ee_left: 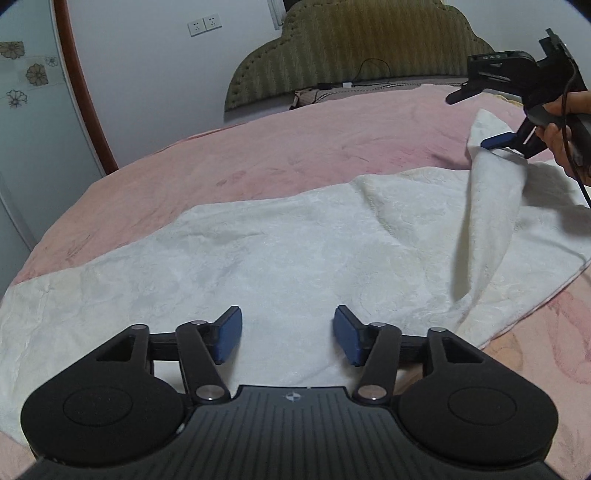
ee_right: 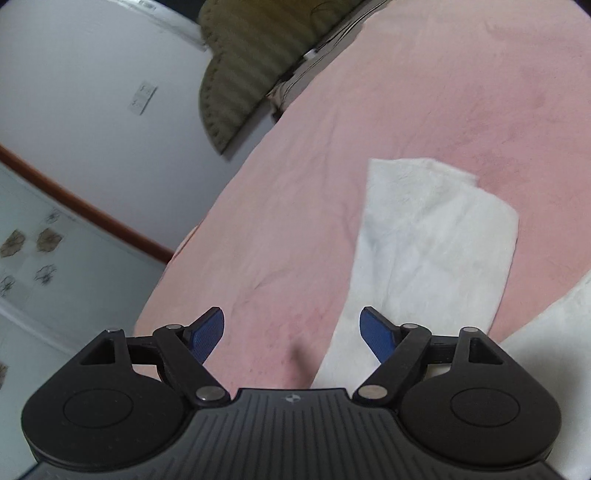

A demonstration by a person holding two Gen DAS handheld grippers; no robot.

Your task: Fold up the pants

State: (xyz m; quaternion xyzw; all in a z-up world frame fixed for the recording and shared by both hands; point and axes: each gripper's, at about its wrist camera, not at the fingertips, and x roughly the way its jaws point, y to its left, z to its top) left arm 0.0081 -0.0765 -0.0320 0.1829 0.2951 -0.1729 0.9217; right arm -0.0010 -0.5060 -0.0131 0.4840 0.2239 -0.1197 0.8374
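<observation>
White pants (ee_left: 288, 258) lie spread across the pink bed. My left gripper (ee_left: 288, 336) is open and empty, low over the near part of the cloth. My right gripper (ee_left: 476, 118) shows at the far right of the left wrist view, jaws apart, with a raised flap of the pants (ee_left: 491, 206) draped against its lower finger. In the right wrist view my right gripper (ee_right: 291, 334) is open, with a pant end (ee_right: 424, 254) under its right finger and nothing between the pads.
The pink bedspread (ee_left: 258, 155) covers the bed. An olive padded headboard (ee_left: 362, 48) stands at the back with a cable and small items at its foot. A white wall with sockets (ee_left: 205, 24) and a flowered wardrobe door (ee_left: 22, 110) are on the left.
</observation>
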